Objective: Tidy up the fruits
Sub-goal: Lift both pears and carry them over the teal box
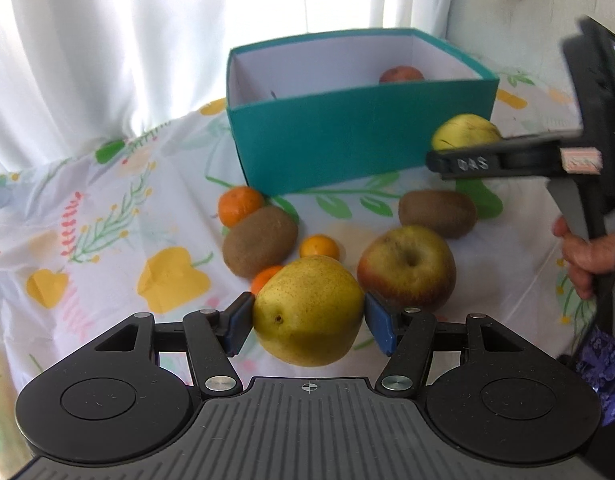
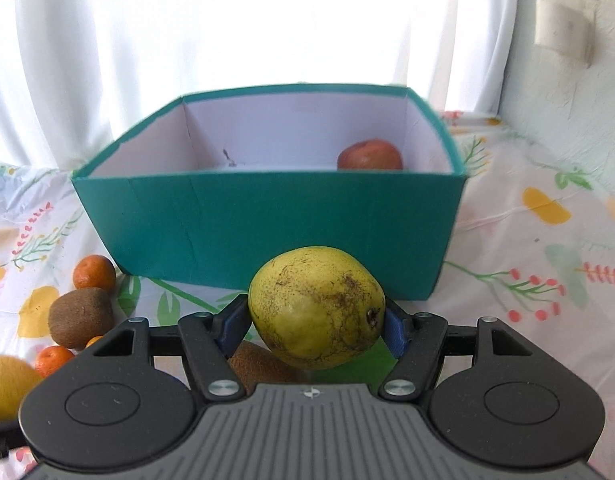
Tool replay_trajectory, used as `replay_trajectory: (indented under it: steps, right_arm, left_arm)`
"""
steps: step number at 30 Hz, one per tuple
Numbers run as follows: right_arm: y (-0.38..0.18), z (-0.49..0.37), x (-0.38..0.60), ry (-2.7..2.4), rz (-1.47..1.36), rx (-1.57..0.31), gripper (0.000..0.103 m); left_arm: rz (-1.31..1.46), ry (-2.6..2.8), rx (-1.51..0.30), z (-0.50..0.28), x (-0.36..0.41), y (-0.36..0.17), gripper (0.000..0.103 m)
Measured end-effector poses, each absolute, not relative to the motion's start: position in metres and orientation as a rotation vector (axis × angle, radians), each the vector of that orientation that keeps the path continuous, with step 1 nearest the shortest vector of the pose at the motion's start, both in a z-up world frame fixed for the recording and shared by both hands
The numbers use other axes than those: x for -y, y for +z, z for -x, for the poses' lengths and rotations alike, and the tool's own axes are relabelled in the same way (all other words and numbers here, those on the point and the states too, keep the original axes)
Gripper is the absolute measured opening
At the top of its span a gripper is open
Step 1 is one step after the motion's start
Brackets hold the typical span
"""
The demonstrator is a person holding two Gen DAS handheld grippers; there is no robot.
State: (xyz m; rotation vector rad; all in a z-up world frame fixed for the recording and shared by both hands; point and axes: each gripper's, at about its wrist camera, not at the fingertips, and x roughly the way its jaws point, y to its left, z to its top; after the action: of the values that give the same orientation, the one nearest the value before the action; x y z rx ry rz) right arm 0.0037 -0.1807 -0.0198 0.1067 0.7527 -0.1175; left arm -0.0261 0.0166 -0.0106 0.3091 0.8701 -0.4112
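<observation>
Between blue pads (image 1: 238,326), speckled round pear (image 1: 307,312).

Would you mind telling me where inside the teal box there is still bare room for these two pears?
The teal cardboard box holds only a red apple by its right wall; what shows along its back and left walls looks bare. The floral tablecloth before the box is crowded with kiwis, mandarins and a bigger apple.

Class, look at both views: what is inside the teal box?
Inside the teal box one reddish apple shows by the right wall. The near wall hides the floor, so anything else low inside cannot be seen.
</observation>
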Motion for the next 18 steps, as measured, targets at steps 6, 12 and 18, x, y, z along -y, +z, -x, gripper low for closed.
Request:
replay_trajectory:
  steps: [6,12,18]
  right_arm:
    - [0.001,0.010,0.188,-0.144,-0.115,-0.697,0.067]
    - [0.025,0.013,0.194,-0.158,-0.107,-0.628,0.067]
    - [0.047,0.008,0.202,-0.168,-0.095,-0.565,0.067]
  left_arm:
    - [-0.307,-0.410,-0.833,0.020,-0.013,0.006,0.065]
    - [-0.320,-0.381,-0.786,0.001,0.001,0.027,0.065]
    - [-0.298,-0.360,-0.684,-0.024,0.014,0.062,0.065]
